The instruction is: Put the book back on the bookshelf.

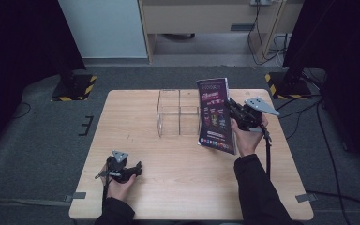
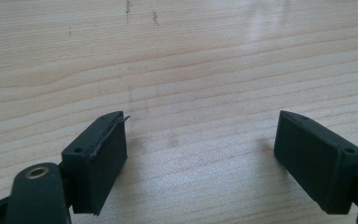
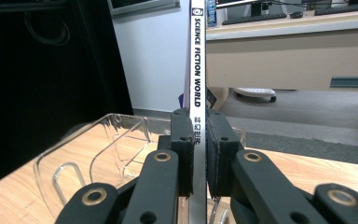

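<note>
A thin magazine [image 1: 214, 116] with a dark purple cover stands upright in the air, held by its spine. My right gripper [image 1: 231, 109] is shut on that spine, and the right gripper view shows the white spine [image 3: 197, 70] reading "SCIENCE FICTION WORLD" pinched between both pads. The magazine hangs just right of a clear plastic holder [image 1: 178, 112] with dividers, at the far middle of the wooden table [image 1: 187, 187]. My left gripper [image 1: 139, 165] lies low at the near left of the table, held by a hand. Its jaws stand wide open over bare wood [image 2: 200, 93], with nothing between them.
The clear holder [image 3: 98, 149] curves below and left of my right jaws. Beyond the table are grey carpet, two stand bases with yellow-black tape [image 1: 74, 86], cables, and a pale desk [image 3: 289, 51]. Dark curtains close both sides.
</note>
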A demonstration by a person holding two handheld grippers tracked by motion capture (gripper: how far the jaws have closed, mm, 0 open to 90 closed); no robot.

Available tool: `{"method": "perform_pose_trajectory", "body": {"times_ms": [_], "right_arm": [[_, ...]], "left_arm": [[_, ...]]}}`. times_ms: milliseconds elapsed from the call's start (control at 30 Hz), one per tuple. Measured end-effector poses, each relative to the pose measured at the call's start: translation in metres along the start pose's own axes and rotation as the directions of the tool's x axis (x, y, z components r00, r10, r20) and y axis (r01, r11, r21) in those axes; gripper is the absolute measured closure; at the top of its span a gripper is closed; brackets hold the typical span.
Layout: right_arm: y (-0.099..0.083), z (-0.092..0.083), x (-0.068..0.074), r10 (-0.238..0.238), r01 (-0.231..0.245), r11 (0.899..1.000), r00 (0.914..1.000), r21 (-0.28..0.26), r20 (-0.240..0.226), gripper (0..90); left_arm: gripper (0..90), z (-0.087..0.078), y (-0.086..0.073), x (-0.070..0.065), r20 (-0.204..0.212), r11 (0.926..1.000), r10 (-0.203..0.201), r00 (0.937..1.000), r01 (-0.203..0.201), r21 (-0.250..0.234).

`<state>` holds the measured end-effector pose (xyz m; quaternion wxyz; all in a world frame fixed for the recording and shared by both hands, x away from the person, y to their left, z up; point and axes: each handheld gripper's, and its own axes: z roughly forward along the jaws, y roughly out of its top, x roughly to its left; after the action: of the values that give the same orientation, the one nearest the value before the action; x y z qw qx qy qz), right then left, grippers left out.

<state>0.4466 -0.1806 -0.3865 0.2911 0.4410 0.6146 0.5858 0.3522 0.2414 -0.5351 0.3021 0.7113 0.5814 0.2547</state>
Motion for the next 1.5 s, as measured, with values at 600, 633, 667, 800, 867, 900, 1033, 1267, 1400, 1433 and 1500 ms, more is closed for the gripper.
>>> {"method": "perform_pose_trajectory", "body": {"times_ms": [600, 633, 667, 800, 867, 900, 1033, 1267, 1400, 1433, 1500], "right_arm": [[0.021, 0.026, 0.01, -0.002, 0.008, 0.993, 0.9988, -0.119, 0.05, 83.5], [0.018, 0.027, 0.01, -0.006, 0.013, 0.992, 0.9984, -0.129, 0.055, 83.5], [0.016, 0.027, 0.01, -0.014, 0.022, 0.992, 0.9983, -0.127, 0.057, 83.4], [0.009, 0.025, 0.011, -0.027, 0.034, 0.99, 0.9983, -0.137, 0.051, 83.4], [0.009, 0.022, 0.012, -0.027, 0.034, 0.991, 0.9983, -0.132, 0.052, 83.3], [0.009, 0.021, 0.012, -0.026, 0.032, 0.991, 0.9985, -0.127, 0.048, 83.2], [0.008, 0.016, 0.013, -0.037, 0.041, 0.994, 0.9984, -0.104, 0.043, 83.0], [0.004, 0.001, 0.012, -0.032, 0.034, 0.997, 0.9991, -0.07, 0.026, 83.0], [0.001, -0.009, 0.01, -0.033, 0.034, 0.998, 0.9994, -0.057, 0.012, 83.0], [0.001, -0.011, 0.01, -0.032, 0.033, 0.998, 0.9994, -0.053, 0.011, 82.9], [-0.001, -0.017, 0.01, -0.039, 0.039, 0.998, 0.9992, -0.043, 0.005, 82.9]], "left_arm": [[15.9, 0.0, 0.0, 0.0, 0.002, 1.0, 0.002, 1.0, -0.002, 0.001], [15.9, 0.0, 0.0, 0.0, 0.001, 1.0, 0.001, 1.0, -0.001, 0.001], [15.9, 0.0, 0.0, 0.0, 0.001, 1.0, 0.002, 1.0, -0.002, 0.001], [15.9, 0.0, 0.0, 0.0, 0.001, 1.0, 0.002, 1.0, -0.002, 0.0], [15.9, 0.0, 0.0, 0.0, 0.001, 1.0, 0.002, 1.0, -0.002, 0.0], [15.9, 0.0, 0.0, 0.0, 0.001, 1.0, 0.002, 1.0, -0.002, 0.001], [15.9, 0.0, 0.0, 0.0, 0.001, 1.0, 0.002, 1.0, -0.002, 0.0], [15.9, 0.0, 0.0, 0.0, 0.001, 1.0, 0.002, 1.0, -0.002, 0.0], [15.9, 0.0, 0.0, 0.0, 0.0, 1.0, 0.002, 1.0, -0.002, 0.0], [15.9, 0.0, 0.0, 0.0, 0.0, 1.0, 0.002, 1.0, -0.002, 0.0], [15.9, 0.0, 0.0, 0.0, 0.0, 1.0, 0.002, 1.0, -0.002, 0.0]]}}
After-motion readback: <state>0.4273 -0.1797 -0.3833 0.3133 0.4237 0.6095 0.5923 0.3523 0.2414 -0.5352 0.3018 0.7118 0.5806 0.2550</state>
